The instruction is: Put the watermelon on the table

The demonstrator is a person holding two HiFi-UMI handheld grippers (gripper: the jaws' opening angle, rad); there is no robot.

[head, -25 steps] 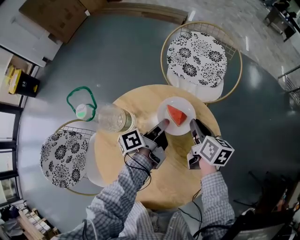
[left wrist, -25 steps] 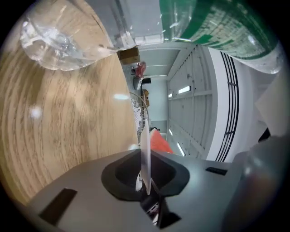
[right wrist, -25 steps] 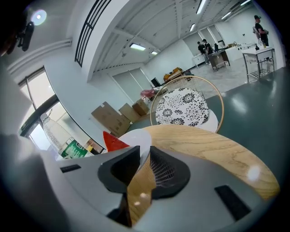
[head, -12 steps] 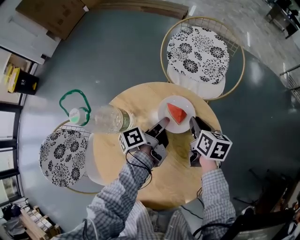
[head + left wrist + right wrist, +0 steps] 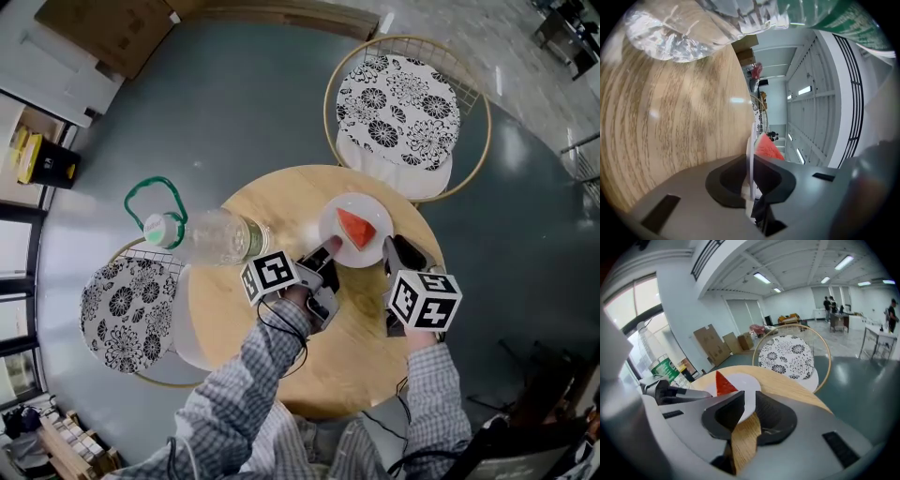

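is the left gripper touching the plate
Touching. In the left gripper view, the left gripper, its jaws just closing further, pinches the white plate by its rim.

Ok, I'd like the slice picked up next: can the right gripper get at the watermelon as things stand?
Probably yes. The right gripper sits at the rim of the plate, jaws apart and empty, and the watermelon lies uncovered just beyond them with nothing in between.

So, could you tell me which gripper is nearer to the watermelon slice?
Left. The left gripper is clamped on the near rim of the plate, right beside the watermelon slice. The right gripper sits open at the plate's right rim, farther from the slice.
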